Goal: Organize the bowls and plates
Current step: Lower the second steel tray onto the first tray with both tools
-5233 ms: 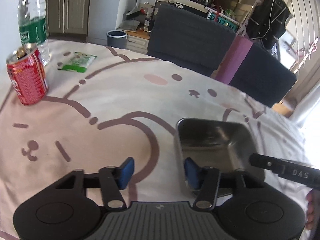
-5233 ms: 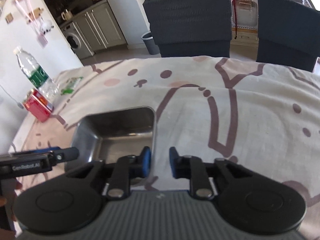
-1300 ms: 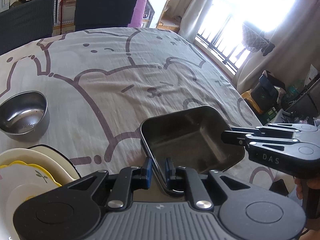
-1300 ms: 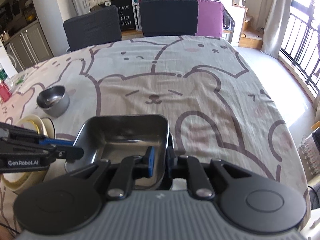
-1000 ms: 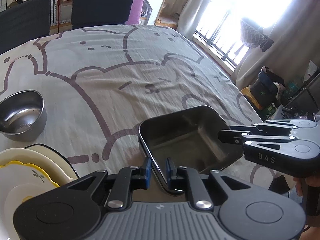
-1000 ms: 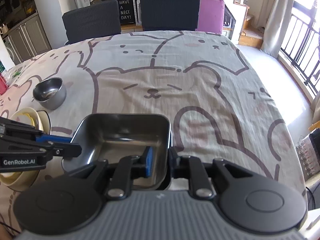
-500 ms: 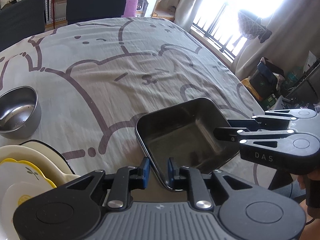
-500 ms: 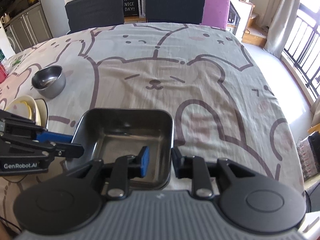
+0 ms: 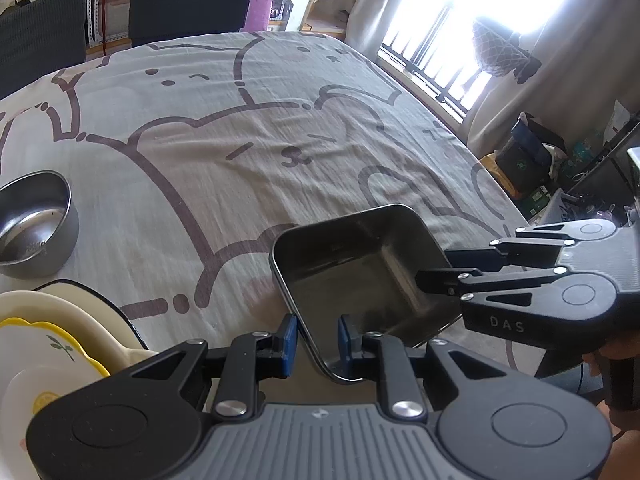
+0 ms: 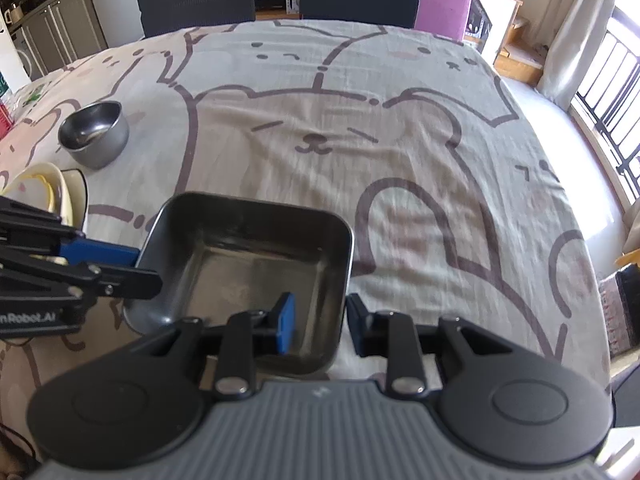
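Square steel tray (image 10: 256,264) rests on the table (image 10: 360,140); right gripper (image 10: 318,320) opening astride its rim, left gripper (image 9: 314,338) slightly parted, neither gripping. Withdrawing askew could snag and drag it.

Cartoon-bear tablecloth (image 10: 360,152) — square steel tray (image 10: 248,256), round bowl (image 10: 94,134), stacked plates (image 9: 52,336).

left claw (image 9: 314,338): black, blue pads | right claw (image 10: 320,320): same, silver screws

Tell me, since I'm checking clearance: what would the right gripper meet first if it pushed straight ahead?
Probably the square steel tray: its near wall already sits between the opening right gripper, whose pads stand clear of it.
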The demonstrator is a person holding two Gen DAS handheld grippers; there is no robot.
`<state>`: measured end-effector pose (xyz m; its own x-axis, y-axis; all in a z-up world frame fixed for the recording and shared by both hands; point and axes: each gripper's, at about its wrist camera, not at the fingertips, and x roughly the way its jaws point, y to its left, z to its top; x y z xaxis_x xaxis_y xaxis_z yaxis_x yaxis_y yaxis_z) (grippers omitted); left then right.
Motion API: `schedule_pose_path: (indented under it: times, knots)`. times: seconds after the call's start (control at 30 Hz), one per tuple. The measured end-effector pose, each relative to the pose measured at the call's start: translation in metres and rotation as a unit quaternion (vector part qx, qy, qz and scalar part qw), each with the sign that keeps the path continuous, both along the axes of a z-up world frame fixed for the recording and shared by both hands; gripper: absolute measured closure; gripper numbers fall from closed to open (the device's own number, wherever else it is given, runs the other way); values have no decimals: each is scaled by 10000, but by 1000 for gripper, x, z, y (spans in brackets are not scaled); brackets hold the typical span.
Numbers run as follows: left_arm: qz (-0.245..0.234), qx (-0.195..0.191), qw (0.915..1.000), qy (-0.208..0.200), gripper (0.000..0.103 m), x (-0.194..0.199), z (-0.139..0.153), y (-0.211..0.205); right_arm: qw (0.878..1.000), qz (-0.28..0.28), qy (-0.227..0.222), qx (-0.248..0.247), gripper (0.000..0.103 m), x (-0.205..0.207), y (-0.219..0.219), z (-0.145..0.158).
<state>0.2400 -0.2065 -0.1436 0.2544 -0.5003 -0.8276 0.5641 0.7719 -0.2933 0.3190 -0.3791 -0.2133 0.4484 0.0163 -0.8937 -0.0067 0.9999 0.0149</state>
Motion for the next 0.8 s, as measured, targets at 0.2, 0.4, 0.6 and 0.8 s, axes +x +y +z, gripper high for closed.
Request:
schedule_pose_path:
  times: [0.2,0.4,0.6,0.8]
  knots:
    - [-93,50,9999,-38,80,-1,0,0,10000,14,34,32,66,1,-1,-2]
    - [-114,172,9998,48,80,0,-4,0,9999,63,73,62,63,4,-2,-4]
    - [-169,101,9998,102,81,0,-5,2,9997,58,161,152,63,6,-6,-8]
    - [-233,106,9996,118,81,-3,-6,-1,9999,18,159,55,91,8,-12,-8]
